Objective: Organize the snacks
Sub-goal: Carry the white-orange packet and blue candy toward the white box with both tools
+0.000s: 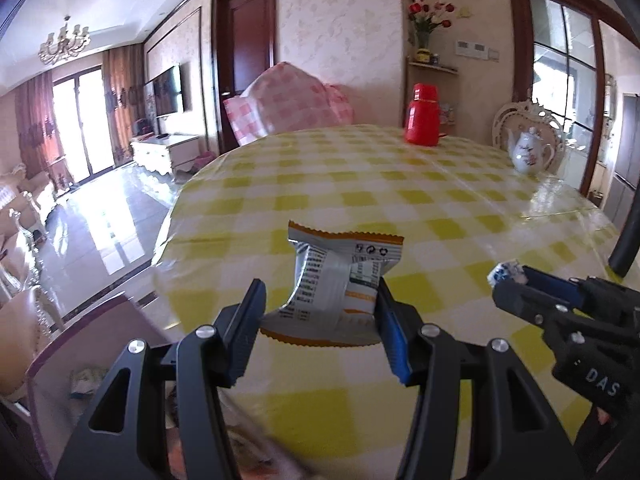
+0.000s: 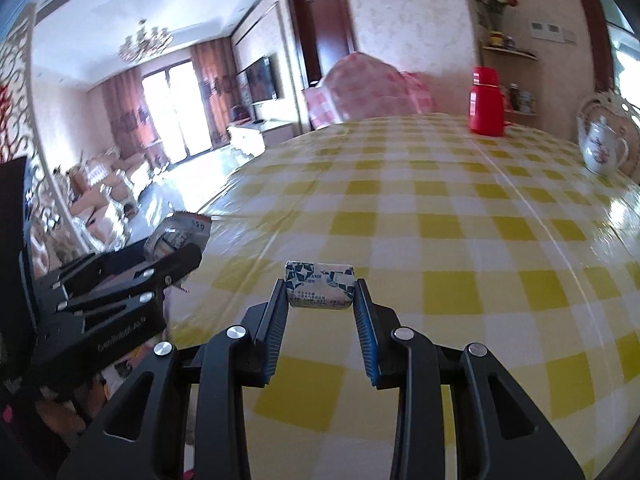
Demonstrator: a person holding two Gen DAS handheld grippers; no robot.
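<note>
My left gripper (image 1: 320, 292) is shut on a silver and orange snack packet (image 1: 340, 280), holding it above the yellow checked table (image 1: 360, 184). My right gripper (image 2: 320, 286) is shut on a small blue and white wrapped candy (image 2: 320, 284), also above the table. In the left wrist view the right gripper (image 1: 516, 280) shows at the right with the candy (image 1: 505, 272) at its tip. In the right wrist view the left gripper (image 2: 176, 252) shows at the left with the packet (image 2: 180, 230).
A red thermos (image 1: 422, 114) and a white floral teapot (image 1: 530, 150) stand at the table's far side. A pink checked bundle (image 1: 288, 100) lies beyond the far edge. A container with blurred packets (image 1: 86, 380) sits low at the left, beside the table.
</note>
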